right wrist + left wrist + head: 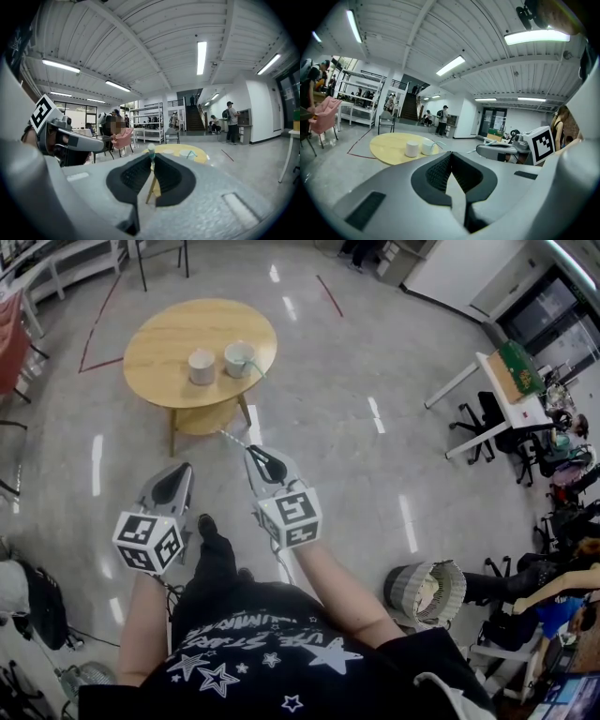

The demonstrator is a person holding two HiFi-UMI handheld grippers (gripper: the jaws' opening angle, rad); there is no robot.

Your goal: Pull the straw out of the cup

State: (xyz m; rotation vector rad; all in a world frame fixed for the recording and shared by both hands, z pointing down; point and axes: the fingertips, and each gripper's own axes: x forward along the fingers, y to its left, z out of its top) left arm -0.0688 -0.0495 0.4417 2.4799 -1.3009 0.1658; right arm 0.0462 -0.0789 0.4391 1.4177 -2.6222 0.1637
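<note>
A round wooden table stands some way ahead of me with two white cups on it. The left cup shows nothing in it; the right cup has a pale green straw leaning out to the right. My right gripper hovers over the floor short of the table, shut on a second thin straw that pokes out toward the table. Its tip shows between the pads. My left gripper hangs beside it, shut and holding nothing. From there both cups look far off.
Shiny grey floor lies between me and the table. A white desk with office chairs stands at the right. A woven bin is near my right side. A dark chair stands behind the table. People stand far back by the stairs.
</note>
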